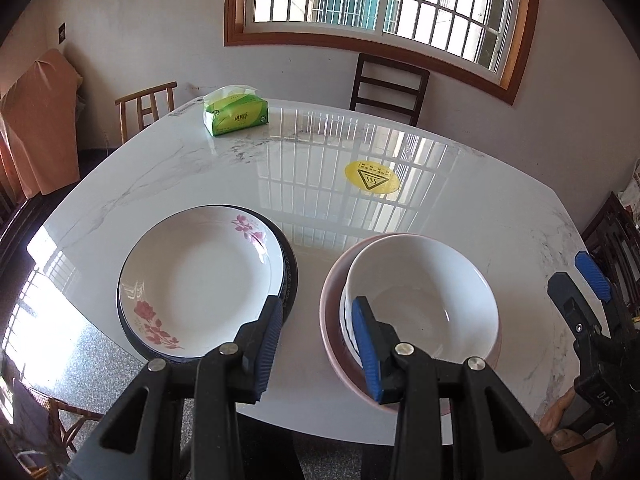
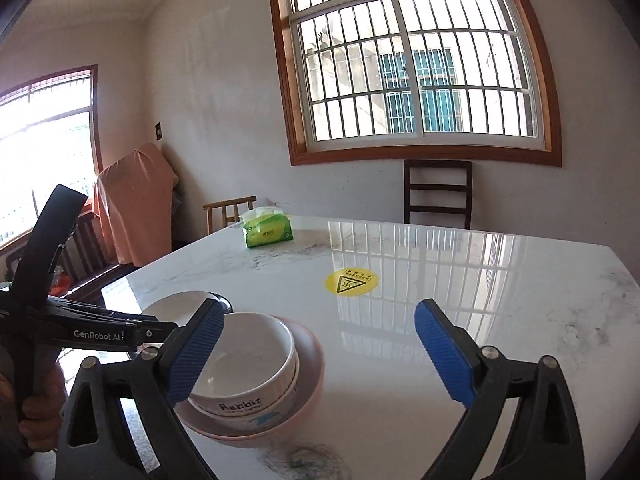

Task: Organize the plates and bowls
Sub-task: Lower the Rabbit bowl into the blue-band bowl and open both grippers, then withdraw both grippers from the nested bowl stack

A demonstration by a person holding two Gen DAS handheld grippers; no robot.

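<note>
**A:** Looking along the left gripper (image 1: 318,322) first: what do you get?

**B:** Its two blue pads are spread apart with nothing between them, so it is released. It hangs over the near edge of the marble table (image 1: 208,176). Past its left finger sits a floral plate (image 1: 200,280), white with pink flowers, stacked on a dark-rimmed plate (image 1: 291,270) whose edge shows around it. Past its right finger, a white bowl (image 1: 424,292) is nested inside a pink bowl (image 1: 332,320). The two stacks stand side by side, apart from each other.

**A:** Anything else in that view?

**B:** A green tissue pack (image 1: 235,114) near the far left of the table, a round yellow sticker (image 1: 372,177) toward the middle, a dark chair (image 1: 389,88) under the window (image 1: 372,0) and a lighter chair (image 1: 146,106) at the left. The right gripper (image 1: 580,280) shows at the right border, its fingers parted.

**A:** And the right wrist view?

**B:** The right gripper (image 2: 320,354) is wide open and empty over the table (image 2: 480,320). Its left pad overlaps the white bowl (image 2: 244,360), which bears the word "Rabbit" and sits in the pink bowl (image 2: 308,364); whether pad and rim touch, I cannot tell. Behind them lies the plate stack (image 2: 176,306). The left gripper's black body (image 2: 80,330) crosses the left side, a hand (image 2: 40,408) around its handle. The tissue pack (image 2: 267,232) and yellow sticker (image 2: 351,282) lie further back.
</note>
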